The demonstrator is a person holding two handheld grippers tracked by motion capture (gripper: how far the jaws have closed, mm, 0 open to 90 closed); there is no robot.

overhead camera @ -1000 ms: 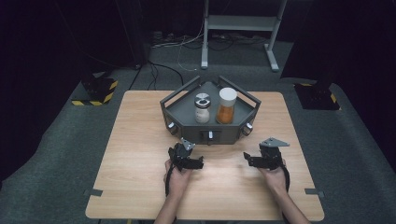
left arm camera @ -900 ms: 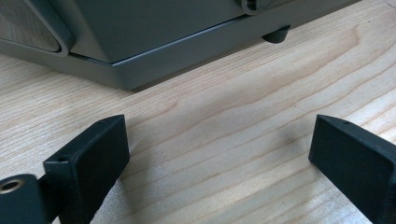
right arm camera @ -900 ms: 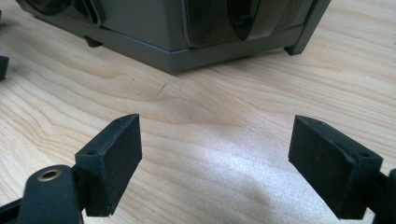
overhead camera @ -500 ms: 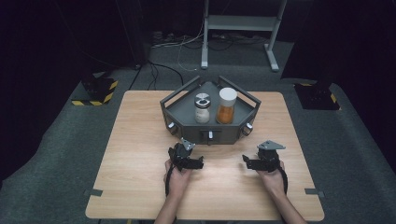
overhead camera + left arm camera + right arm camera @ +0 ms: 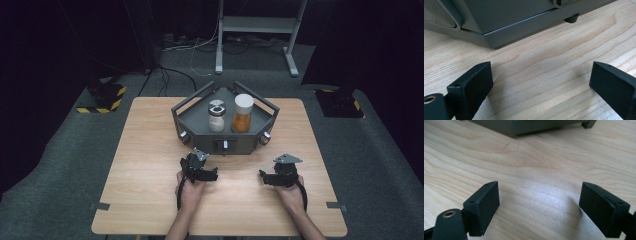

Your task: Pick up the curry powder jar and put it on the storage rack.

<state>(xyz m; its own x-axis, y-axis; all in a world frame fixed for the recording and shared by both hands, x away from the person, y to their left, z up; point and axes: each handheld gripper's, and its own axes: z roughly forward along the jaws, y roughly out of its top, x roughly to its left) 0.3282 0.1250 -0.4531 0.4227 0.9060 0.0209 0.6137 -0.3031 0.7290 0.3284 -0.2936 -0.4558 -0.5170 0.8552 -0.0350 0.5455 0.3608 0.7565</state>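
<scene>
Wood: the counter (image 5: pixel 150 150) is pale timber, and both grippers rest low on its near half.
Tray: a grey angular tray (image 5: pixel 200 134) sits at the counter's middle, toward the far side, with knobs along its front wall.
Jars: two stand upright side by side inside the tray, a clear jar (image 5: pixel 216 116) with a silver lid on the left and an orange jar (image 5: pixel 242 114) with a white cap on the right (close, whether touching I cannot tell).
Left gripper: left gripper (image 5: pixel 212 175) lies just in front of the tray; in the left gripper view its fingers (image 5: pixel 471 85) stand wide apart with bare wood between them and the tray's base close ahead.
Right gripper: right gripper (image 5: pixel 262 177) sits near the tray's front right corner; its fingers (image 5: pixel 482 202) have just been opening and hold nothing, wood showing between them.
Step in hand: by my reading, an approach to the jars, nothing gripped yet.
How to do it well: lift each gripper clear over the front wall before going in (the knobs stick out), come at a jar's body below its lid, centre it between the fingers, then close squarely.
Risk: the jars stand close, so a wide finger could nudge the neighbour; take the outer side of each.
</scene>
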